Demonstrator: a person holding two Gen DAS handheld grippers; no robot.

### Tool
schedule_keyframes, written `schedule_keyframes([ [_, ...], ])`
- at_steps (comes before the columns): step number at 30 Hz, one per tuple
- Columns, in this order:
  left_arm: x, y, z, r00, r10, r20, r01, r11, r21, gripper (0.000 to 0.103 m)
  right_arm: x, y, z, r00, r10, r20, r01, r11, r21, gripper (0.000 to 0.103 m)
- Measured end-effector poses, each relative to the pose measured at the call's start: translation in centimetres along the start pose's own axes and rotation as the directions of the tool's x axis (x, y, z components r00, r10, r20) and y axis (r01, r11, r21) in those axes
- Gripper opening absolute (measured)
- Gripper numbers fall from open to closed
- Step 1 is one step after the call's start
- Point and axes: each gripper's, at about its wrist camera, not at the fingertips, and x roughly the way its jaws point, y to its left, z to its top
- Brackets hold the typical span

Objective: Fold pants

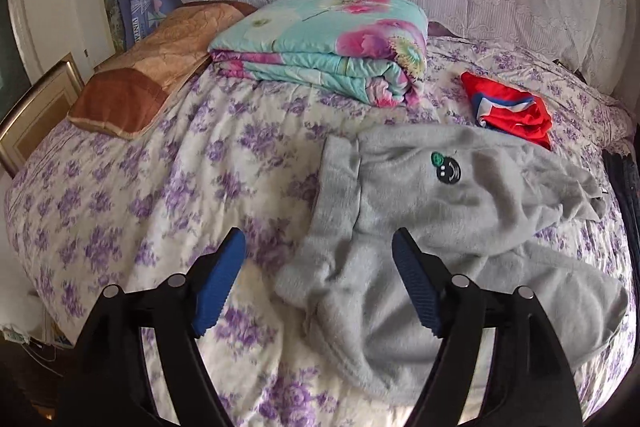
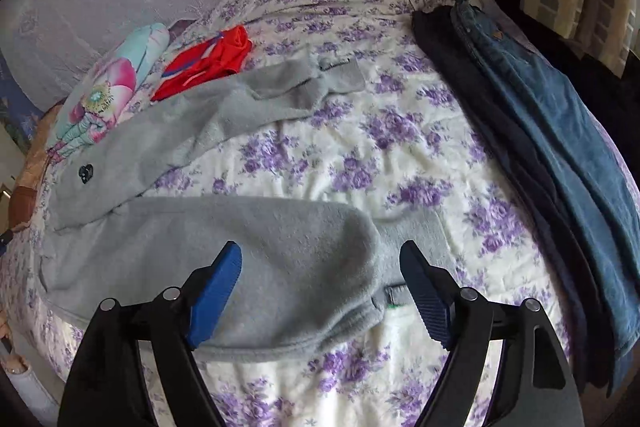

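Grey fleece pants with a small black smiley patch lie spread on the bed's purple-flowered cover. My left gripper is open and empty, hovering over the waistband end of the pants. In the right wrist view the pants lie with their two legs apart in a V. My right gripper is open and empty above the cuff end of the near leg; the far leg's cuff lies farther back.
A folded floral quilt and a brown pillow lie at the back. A red garment lies behind the pants. Dark pants and blue jeans lie along the right side of the bed.
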Motion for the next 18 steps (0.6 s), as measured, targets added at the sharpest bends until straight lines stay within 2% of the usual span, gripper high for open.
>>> schedule_keyframes([
  [2, 4.1, -1.4, 3.3, 0.992, -0.079, -0.098, 0.08, 0.997, 0.014, 0.073, 2.4, -0.2, 4.0, 0.999, 0.05, -0.013, -0.049, 0.997, 0.062, 0.085],
  [3, 6.3, -2.4, 4.5, 0.986, -0.092, -0.142, 0.096, 0.995, 0.022, 0.071, 4.0, -0.1, 5.9, 0.996, 0.076, -0.035, -0.072, 0.992, 0.1, 0.085],
  [4, 8.4, -3.4, 5.3, 0.983, -0.075, -0.168, 0.084, 0.995, 0.046, 0.061, 5.8, -0.2, 7.6, 0.992, 0.104, -0.065, -0.095, 0.987, 0.131, 0.085],
  [5, 10.5, -4.4, 6.0, 0.978, -0.038, -0.203, 0.055, 0.995, 0.08, 0.044, 7.8, -0.4, 9.0, 0.988, 0.117, -0.099, -0.1, 0.982, 0.161, 0.085],
  [6, 12.6, -5.2, 6.3, 0.969, -0.012, -0.247, 0.037, 0.994, 0.098, 0.034, 9.7, -0.7, 10.1, 0.985, 0.109, -0.131, -0.083, 0.978, 0.192, 0.085],
  [7, 14.6, -5.4, 6.5, 0.956, -0.004, -0.294, 0.035, 0.995, 0.097, 0.016, 11.4, -1.1, 10.9, 0.984, 0.093, -0.151, -0.058, 0.974, 0.218, 0.085],
  [8, 16.3, -5.5, 6.7, 0.945, 0.004, -0.328, 0.027, 0.996, 0.089, 0.013, 13.1, -1.4, 11.7, 0.982, 0.084, -0.169, -0.043, 0.971, 0.234, 0.085],
  [10, 18.6, -5.4, 6.9, 0.936, 0.029, -0.351, 0.003, 0.996, 0.091, 0.01, 16.2, -2.0, 12.7, 0.972, 0.108, -0.208, -0.049, 0.962, 0.268, 0.082],
  [13, 20.6, -5.0, 6.5, 0.926, 0.029, -0.377, 0.001, 0.997, 0.079, 0.008, 20.5, -2.4, 13.0, 0.943, 0.184, -0.276, -0.091, 0.944, 0.317, 0.066],
  [14, 21.0, -5.0, 6.4, 0.926, 0.034, -0.375, -0.002, 0.996, 0.084, 0.008, 21.8, -2.5, 13.0, 0.937, 0.195, -0.29, -0.094, 0.941, 0.326, 0.049],
  [15, 21.1, -5.1, 6.3, 0.928, 0.042, -0.369, -0.009, 0.996, 0.091, 0.008, 22.8, -2.4, 12.9, 0.934, 0.19, -0.304, -0.085, 0.941, 0.327, 0.02],
  [16, 21.2, -5.2, 6.2, 0.93, 0.051, -0.365, -0.016, 0.995, 0.098, 0.008, 23.4, -2.4, 12.8, 0.937, 0.182, -0.298, -0.079, 0.941, 0.329, 0.014],
  [18, 21.1, -5.6, 6.1, 0.931, 0.067, -0.36, -0.028, 0.993, 0.111, 0.008, 22.5, -2.4, 12.8, 0.953, 0.167, -0.254, -0.078, 0.942, 0.326, 0.011],
])
